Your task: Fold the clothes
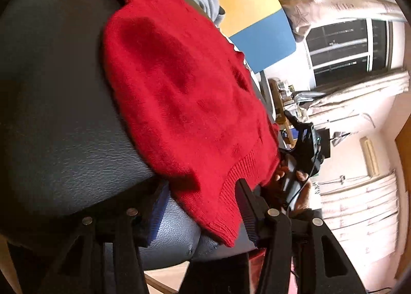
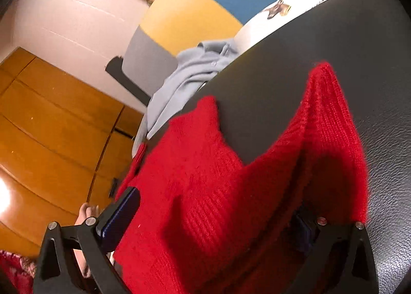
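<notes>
The left claw (image 1: 200,217) stands spread at the near edge of the bench (image 1: 59,114), its two fingers wide apart with the ribbed hem of the red sweater (image 1: 179,83) hanging down between them; nothing is pinched there that I can see. The right claw (image 2: 213,219) is also spread, one blue-padded finger bare at the left, the other mostly buried under red knit at the right, so cloth lies across the gap. Whether that buried finger presses on a layer I cannot tell from this angle.

The sweater lies across the dark leather-grained bench, body fairly flat, hem drooping over the near edge, and a sleeve or side panel rucked up in a ridge in the right wrist view. Beyond it sits a pale blue garment (image 2: 185,73), bunched at the far edge of the bench.

The risks, as I judge them:
- The knit is fluffy and loose; a claw closing on the hem may catch only one layer, so the sweater would lift unevenly and twist.
- With the hem already over the edge, a pull toward the person could slide the whole garment off the smooth bench.
- The rucked ridge, if folded over as it lies, would set a lump into the fold.
- A wide sweep could drag the blue garment along.
</notes>
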{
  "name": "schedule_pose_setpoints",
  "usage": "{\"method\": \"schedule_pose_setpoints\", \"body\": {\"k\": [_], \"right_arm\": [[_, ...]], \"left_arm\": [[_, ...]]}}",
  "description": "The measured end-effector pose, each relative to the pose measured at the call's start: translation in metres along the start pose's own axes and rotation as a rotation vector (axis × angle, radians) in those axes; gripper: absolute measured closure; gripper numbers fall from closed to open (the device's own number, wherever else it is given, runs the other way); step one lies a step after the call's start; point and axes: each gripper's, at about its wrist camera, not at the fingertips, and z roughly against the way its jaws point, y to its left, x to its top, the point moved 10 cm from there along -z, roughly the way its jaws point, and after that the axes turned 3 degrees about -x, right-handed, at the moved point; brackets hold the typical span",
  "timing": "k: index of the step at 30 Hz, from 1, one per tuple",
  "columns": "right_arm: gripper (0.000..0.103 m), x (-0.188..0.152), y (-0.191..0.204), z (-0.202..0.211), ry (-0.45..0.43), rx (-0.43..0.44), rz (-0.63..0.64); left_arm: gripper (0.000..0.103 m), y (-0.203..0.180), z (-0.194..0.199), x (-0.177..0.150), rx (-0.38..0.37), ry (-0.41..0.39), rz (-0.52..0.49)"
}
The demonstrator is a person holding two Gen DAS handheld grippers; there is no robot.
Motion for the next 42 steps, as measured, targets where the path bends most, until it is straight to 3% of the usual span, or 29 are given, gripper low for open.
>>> {"method": "schedule_pose_setpoints", "body": {"k": [3,5,7,8,9,12,16,19,23,25,27,30,33,36,38,40,41,42], "right_arm": [[0.0,-0.001,-0.002,-0.001,0.018,-0.004,-0.001],[0.012,0.0,-0.005,-0.001,0.002,-0.055,0.009],[0.089,0.002,-0.015,-0.001,-0.02,-0.149,0.0],[0.094,0.002,-0.021,0.0,-0.029,-0.19,-0.01],[0.094,0.003,-0.023,0.003,-0.042,-0.21,-0.018],[0.094,0.006,-0.006,0.022,-0.088,-0.205,0.049],[0.094,-0.002,0.044,0.063,-0.134,-0.114,0.183],[0.094,-0.033,0.085,0.099,-0.127,0.034,0.235],[0.094,-0.097,0.105,0.127,-0.064,0.105,0.277],[0.094,-0.129,0.098,0.138,-0.028,0.13,0.246],[0.093,-0.148,0.083,0.139,-0.003,0.125,0.195],[0.092,-0.175,0.06,0.14,0.03,0.115,0.121],[0.092,-0.178,0.04,0.137,0.022,0.088,0.068],[0.092,-0.179,0.034,0.134,0.026,0.074,0.036],[0.092,-0.18,0.032,0.13,0.036,0.073,0.022],[0.08,-0.181,0.031,0.125,0.045,0.073,0.008],[0.075,-0.182,0.031,0.123,0.05,0.073,0.0],[0.065,-0.183,0.03,0.121,0.055,0.071,-0.007]], "left_arm": [[0.046,-0.006,-0.01,0.003,0.031,0.0,-0.034],[0.048,-0.007,-0.016,0.008,0.057,0.003,-0.045],[0.062,-0.006,-0.02,0.013,0.093,0.015,-0.067],[0.087,-0.003,-0.023,0.018,0.12,0.026,-0.081],[0.092,-0.001,-0.024,0.023,0.138,0.036,-0.092],[0.094,-0.002,-0.017,0.038,0.136,0.044,-0.139],[0.094,-0.016,0.007,0.054,0.114,0.019,-0.229],[0.094,-0.017,0.033,0.07,0.103,-0.037,-0.237],[0.097,0.004,0.055,0.085,0.099,-0.076,-0.154],[0.087,0.024,0.058,0.081,0.112,-0.057,-0.083],[0.076,0.029,0.049,0.058,0.087,0.018,-0.046],[0.062,0.028,0.034,0.02,0.128,0.083,-0.129],[0.053,0.019,0.029,0.002,0.186,0.034,-0.238],[0.039,0.009,0.02,0.002,0.174,0.009,-0.224],[0.038,0.007,0.014,0.008,0.185,-0.034,-0.211],[0.04,0.005,0.009,0.014,0.214,-0.046,-0.229],[0.048,0.005,0.008,0.016,0.224,-0.045,-0.236],[0.064,0.01,0.009,0.017,0.217,-0.041,-0.226]]}}
